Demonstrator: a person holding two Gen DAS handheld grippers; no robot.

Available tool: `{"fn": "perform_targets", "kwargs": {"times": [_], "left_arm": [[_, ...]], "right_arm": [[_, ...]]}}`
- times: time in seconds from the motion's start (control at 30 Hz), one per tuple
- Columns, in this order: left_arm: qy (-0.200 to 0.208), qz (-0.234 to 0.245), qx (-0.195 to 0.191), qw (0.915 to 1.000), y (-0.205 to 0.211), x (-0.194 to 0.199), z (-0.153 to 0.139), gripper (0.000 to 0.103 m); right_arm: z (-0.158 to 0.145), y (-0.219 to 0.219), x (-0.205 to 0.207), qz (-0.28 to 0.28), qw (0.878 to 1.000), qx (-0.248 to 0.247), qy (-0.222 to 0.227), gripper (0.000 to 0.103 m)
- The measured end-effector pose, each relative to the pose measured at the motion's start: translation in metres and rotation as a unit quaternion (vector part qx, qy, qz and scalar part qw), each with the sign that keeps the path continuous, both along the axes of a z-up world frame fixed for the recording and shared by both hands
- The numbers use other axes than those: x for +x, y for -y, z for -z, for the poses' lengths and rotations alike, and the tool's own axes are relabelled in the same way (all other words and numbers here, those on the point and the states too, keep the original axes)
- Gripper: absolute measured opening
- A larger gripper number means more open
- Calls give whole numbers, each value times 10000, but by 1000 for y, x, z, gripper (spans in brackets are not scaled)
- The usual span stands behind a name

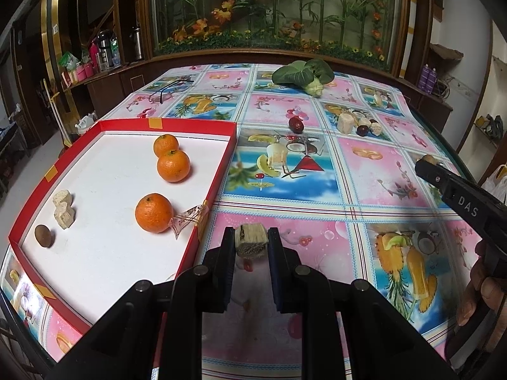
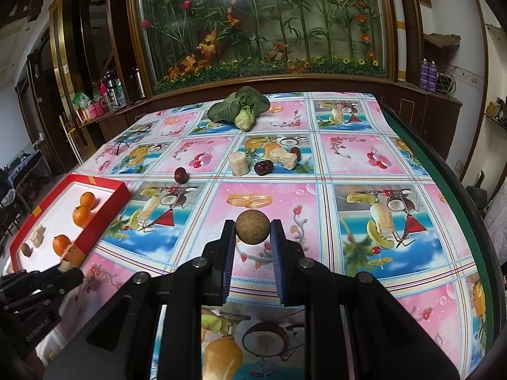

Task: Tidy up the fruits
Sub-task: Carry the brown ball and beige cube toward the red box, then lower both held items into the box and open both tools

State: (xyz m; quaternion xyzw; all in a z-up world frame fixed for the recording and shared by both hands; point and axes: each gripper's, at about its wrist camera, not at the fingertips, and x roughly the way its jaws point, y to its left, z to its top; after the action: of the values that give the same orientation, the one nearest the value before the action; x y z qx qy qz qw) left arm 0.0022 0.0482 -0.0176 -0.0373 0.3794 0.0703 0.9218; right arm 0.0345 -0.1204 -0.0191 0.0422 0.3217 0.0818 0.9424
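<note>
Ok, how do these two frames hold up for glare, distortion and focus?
Left wrist: the red tray's white floor is nearly blown out, and its edges bow from the fisheye. Right wrist: the glass cabinet shows small light reflections, and the corners vignette dark.

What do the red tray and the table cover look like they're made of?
Red tray: apparently cardboard with a matte white inside; thin folded walls and taped corners suggest it. Table cover: probably glossy printed plastic or oilcloth, since it shows sheen.

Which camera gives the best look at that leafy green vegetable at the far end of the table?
The right wrist view: the leafy green vegetable sits nearer the picture's centre and looks larger, its pale stem end facing us. The left wrist view shows it smaller, farther off.
</note>
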Motion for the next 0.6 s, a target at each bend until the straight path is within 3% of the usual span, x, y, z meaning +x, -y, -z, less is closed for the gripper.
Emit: {"fn": "perform_targets", "kwargs": {"times": [0.1, 0.2, 0.6], "left_arm": [[146, -7, 195, 9997, 1, -6, -6, 18], [104, -93, 19, 9999, -13, -10, -11, 18], [203, -1235, -126, 9921, -111, -19, -27, 18]], "right_arm": [[1, -3, 2, 7, 10000, -78, -16, 23], [-3, -8, 1, -98, 9998, -132, -73, 23], [-33, -98, -3, -1260, 9918, -211, -21, 24]]}}
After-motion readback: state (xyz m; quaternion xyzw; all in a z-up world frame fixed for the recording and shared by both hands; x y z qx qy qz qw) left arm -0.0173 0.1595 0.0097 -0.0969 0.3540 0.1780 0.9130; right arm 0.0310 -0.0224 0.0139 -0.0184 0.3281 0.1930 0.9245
